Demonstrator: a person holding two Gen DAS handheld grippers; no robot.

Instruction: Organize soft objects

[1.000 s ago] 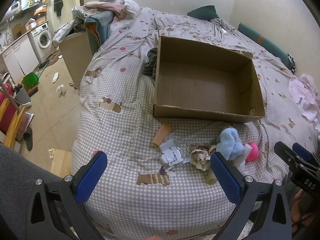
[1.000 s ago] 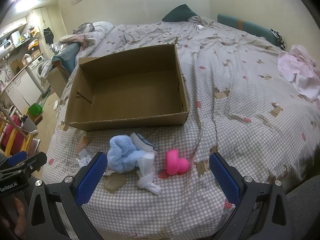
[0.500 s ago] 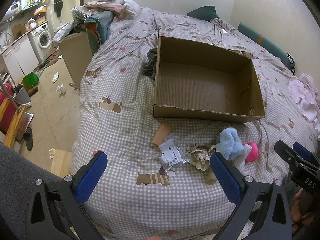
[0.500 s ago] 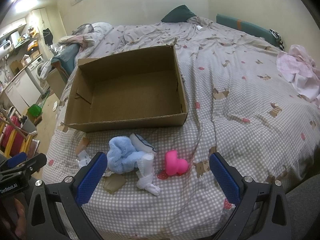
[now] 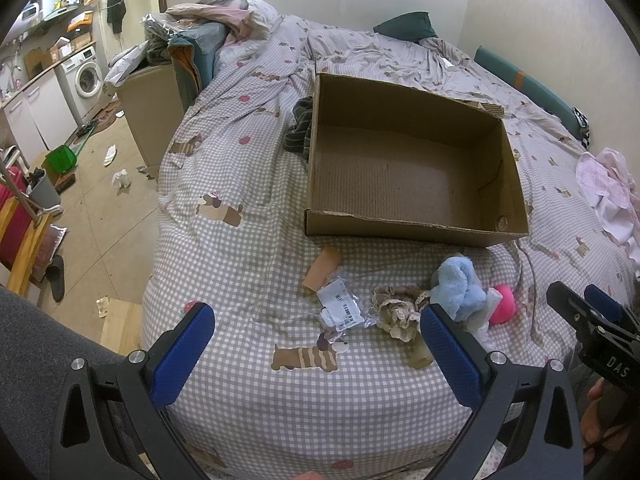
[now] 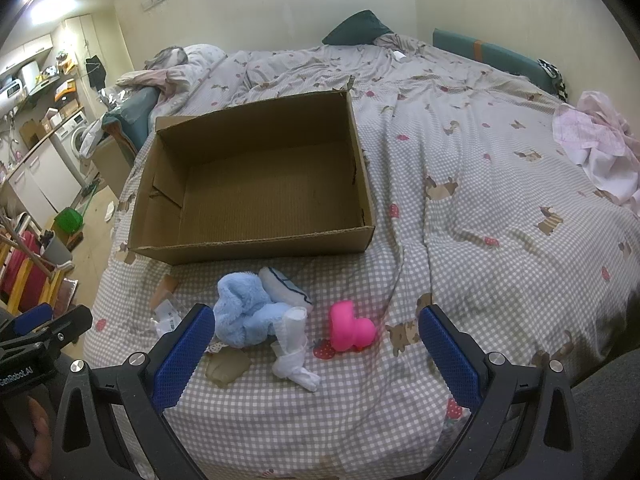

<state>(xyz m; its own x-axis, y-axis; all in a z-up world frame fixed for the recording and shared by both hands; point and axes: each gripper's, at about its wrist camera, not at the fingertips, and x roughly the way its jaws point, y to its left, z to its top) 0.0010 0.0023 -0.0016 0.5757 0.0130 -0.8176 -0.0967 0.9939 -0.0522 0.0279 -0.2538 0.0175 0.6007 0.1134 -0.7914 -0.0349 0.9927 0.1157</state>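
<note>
An empty cardboard box (image 5: 412, 224) (image 6: 256, 246) sits on the checked bedspread. In front of it lie a fluffy blue plush (image 5: 458, 286) (image 6: 240, 312), a pink soft toy (image 5: 503, 308) (image 6: 352, 326), a white rolled sock (image 6: 294, 344), a beige lace scrunchie (image 5: 396, 308), a labelled plastic packet (image 5: 340, 310) and a tan piece (image 5: 322, 268). My left gripper (image 5: 316, 344) hovers open above the packet and scrunchie. My right gripper (image 6: 316, 344) hovers open over the white sock, between the plush and the pink toy. Nothing is held.
A dark striped cloth (image 5: 300, 128) lies against the box's left wall. Pink-white clothing (image 6: 600, 148) is heaped at the bed's right. A clothes pile (image 5: 208, 28) tops a box beside the bed, whose left edge drops to a littered floor (image 5: 100, 184).
Both grippers have barely shifted; the right view has crept slightly closer to the soft items. Nothing was grasped or moved.
</note>
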